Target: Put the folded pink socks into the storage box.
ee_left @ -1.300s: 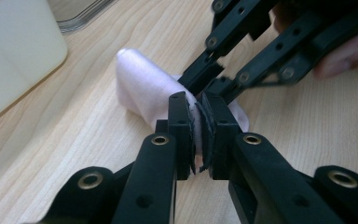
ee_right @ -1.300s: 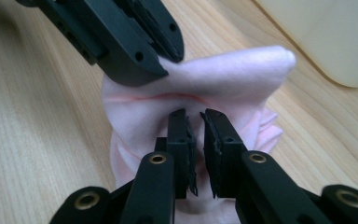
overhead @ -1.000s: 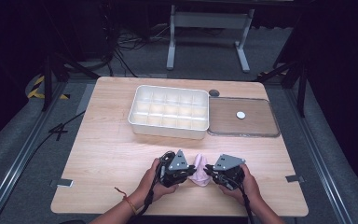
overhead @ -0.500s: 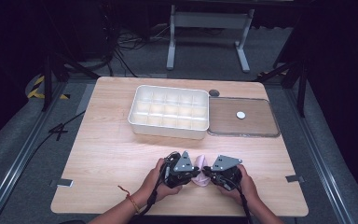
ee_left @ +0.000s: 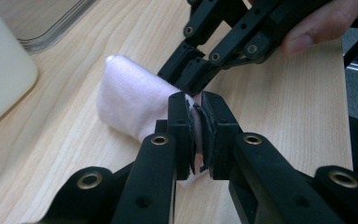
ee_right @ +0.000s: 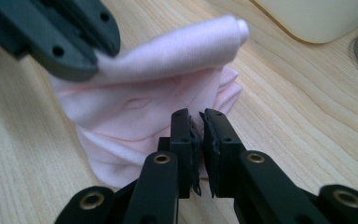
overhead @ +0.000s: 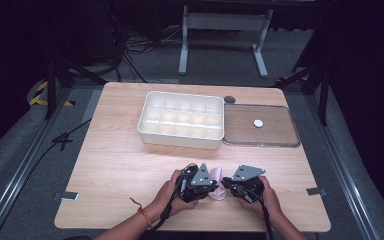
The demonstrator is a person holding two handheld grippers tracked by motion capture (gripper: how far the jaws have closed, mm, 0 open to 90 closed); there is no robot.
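Note:
A small pale pink cloth lies bunched near the front edge of the wooden table, between my two grippers. My left gripper is shut on one end of it; in the left gripper view the cloth is pinched between the pads. My right gripper faces it from the right and is shut on a fold of the cloth. In the right gripper view the left gripper's fingers clamp the upper fold. A hand holds each gripper.
A white tray with several empty compartments stands at mid-table. To its right lies a flat clear lid with a small white disc on it. A dark round cap sits behind. Bare wood lies to the left.
My left gripper has edged to the right, closer to the right gripper, and the pink cloth is more bunched between them. The right gripper has stayed in place.

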